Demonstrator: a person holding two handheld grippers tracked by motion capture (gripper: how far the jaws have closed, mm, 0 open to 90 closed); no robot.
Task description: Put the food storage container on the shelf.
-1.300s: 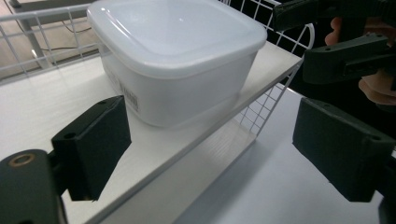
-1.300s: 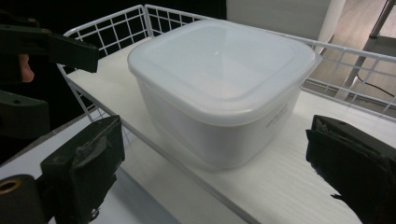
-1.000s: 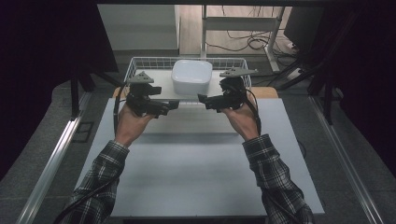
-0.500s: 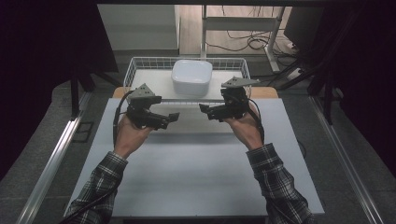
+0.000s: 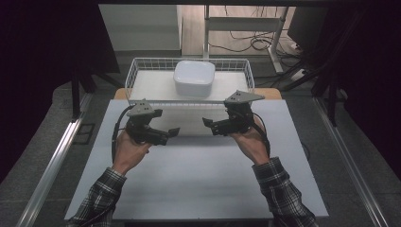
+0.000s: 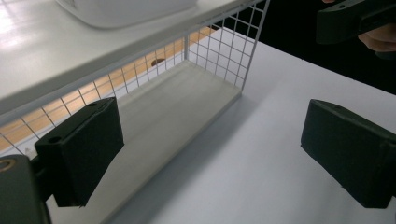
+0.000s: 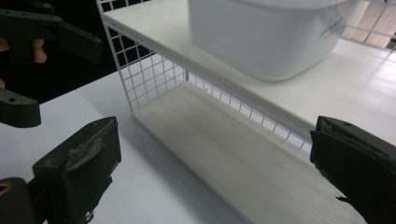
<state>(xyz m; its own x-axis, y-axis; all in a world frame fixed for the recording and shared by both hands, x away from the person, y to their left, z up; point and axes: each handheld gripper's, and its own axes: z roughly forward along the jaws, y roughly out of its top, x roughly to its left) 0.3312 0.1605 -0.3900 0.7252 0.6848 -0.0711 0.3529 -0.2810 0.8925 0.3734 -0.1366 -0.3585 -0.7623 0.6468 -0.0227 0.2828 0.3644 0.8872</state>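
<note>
A white wire rack (image 5: 135, 75) stands at the far edge of the white table (image 5: 198, 184). A white tub (image 5: 194, 78) rests on the rack's upper white shelf. Both grippers hover over the table in front of the rack, tips turned toward each other. My left gripper (image 5: 173, 132) is open and holds nothing; in the left gripper view its jaws (image 6: 215, 154) stand wide apart before the rack's corner (image 6: 247, 56). My right gripper (image 5: 208, 124) is also open and empty; its view (image 7: 215, 172) looks at the tub (image 7: 266, 37) and the rack's lower board (image 7: 224, 140).
Metal rails (image 5: 52, 165) run along both sides of the table. Dark curtains hang left and right. Cables (image 5: 246, 45) and a desk frame lie on the floor behind the rack. The table in front of the hands is bare white surface.
Both grippers have drawn back from the rack toward the person and now hover lower over the table. The tub has not moved.
</note>
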